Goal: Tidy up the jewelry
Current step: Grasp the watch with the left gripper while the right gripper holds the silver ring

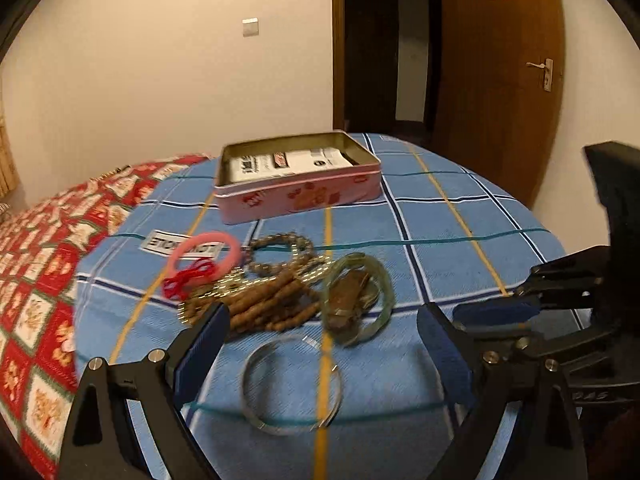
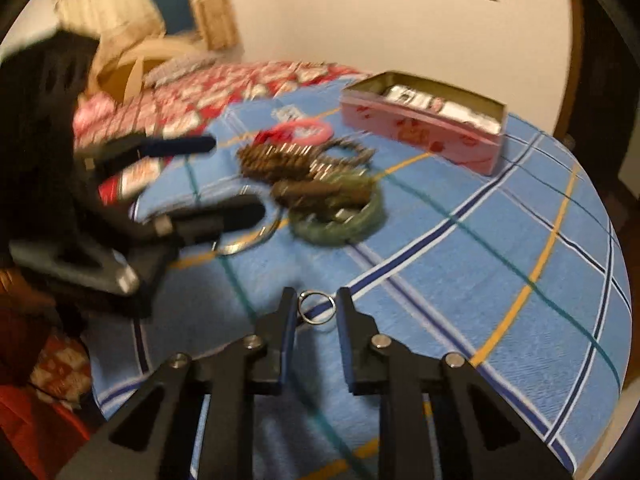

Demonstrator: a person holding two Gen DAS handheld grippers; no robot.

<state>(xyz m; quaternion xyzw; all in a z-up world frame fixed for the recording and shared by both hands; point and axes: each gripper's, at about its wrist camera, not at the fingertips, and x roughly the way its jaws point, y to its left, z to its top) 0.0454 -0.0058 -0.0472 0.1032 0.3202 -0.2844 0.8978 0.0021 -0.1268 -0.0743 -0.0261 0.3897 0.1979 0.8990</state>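
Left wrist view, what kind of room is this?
Probably a bedroom at home: a bed with a blue plaid sheet and red patterned quilt, beside a wooden door.

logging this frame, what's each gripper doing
left gripper: open, empty, over the silver bangle.
right gripper: open, small ring between its fingers, not gripped.

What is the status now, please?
Left hand-held gripper open over silver bangle. Right hand-held gripper open around small ring. Tin open, path clear.
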